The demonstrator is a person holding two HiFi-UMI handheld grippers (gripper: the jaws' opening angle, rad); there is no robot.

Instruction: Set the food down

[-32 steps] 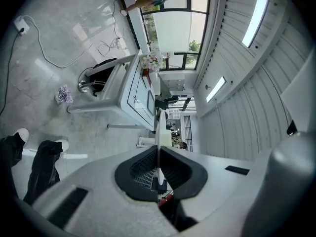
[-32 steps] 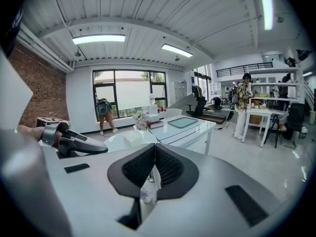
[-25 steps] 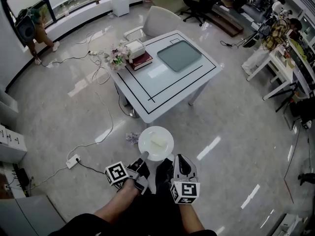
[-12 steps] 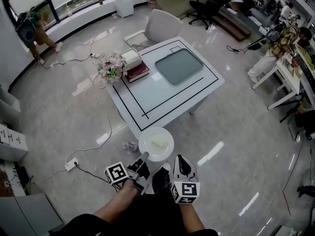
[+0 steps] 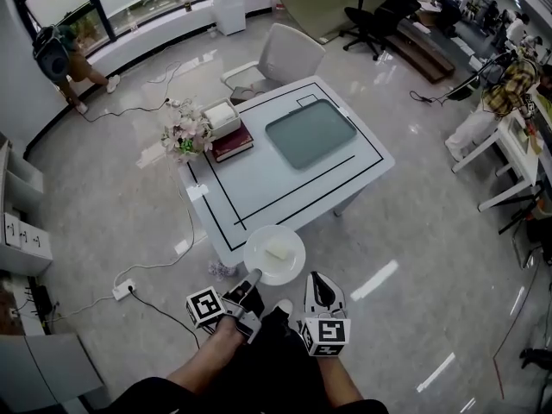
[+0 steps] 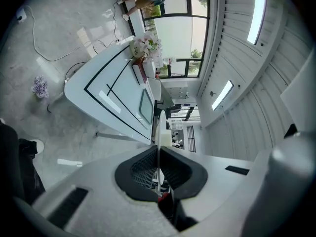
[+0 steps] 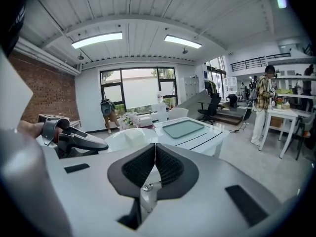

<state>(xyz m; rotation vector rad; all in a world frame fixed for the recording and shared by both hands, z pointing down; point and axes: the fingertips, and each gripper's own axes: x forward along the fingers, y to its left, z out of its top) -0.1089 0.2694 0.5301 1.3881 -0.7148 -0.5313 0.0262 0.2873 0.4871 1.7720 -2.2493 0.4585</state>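
A white plate (image 5: 274, 254) with a pale block of food (image 5: 276, 251) on it hangs just in front of the near edge of the white table (image 5: 259, 179). My left gripper (image 5: 252, 283) is shut on the plate's near rim, which shows edge-on as a thin white line (image 6: 159, 132) between the black pads. The plate (image 7: 129, 137) and the food (image 7: 133, 133) also show in the right gripper view, left of the closed jaws. My right gripper (image 5: 316, 285) is shut with nothing in it, beside the plate to the right.
On the table lie a grey-green tray (image 5: 310, 133), a red book with a white box (image 5: 228, 133) and flowers (image 5: 183, 134) at the far left corner. A white chair (image 5: 278, 59) stands behind. Cables and a power strip (image 5: 122, 288) lie on the floor left. People stand far off.
The table has come closer to me and the plate now reaches its near edge. Both grippers keep the same hold and place in the view.
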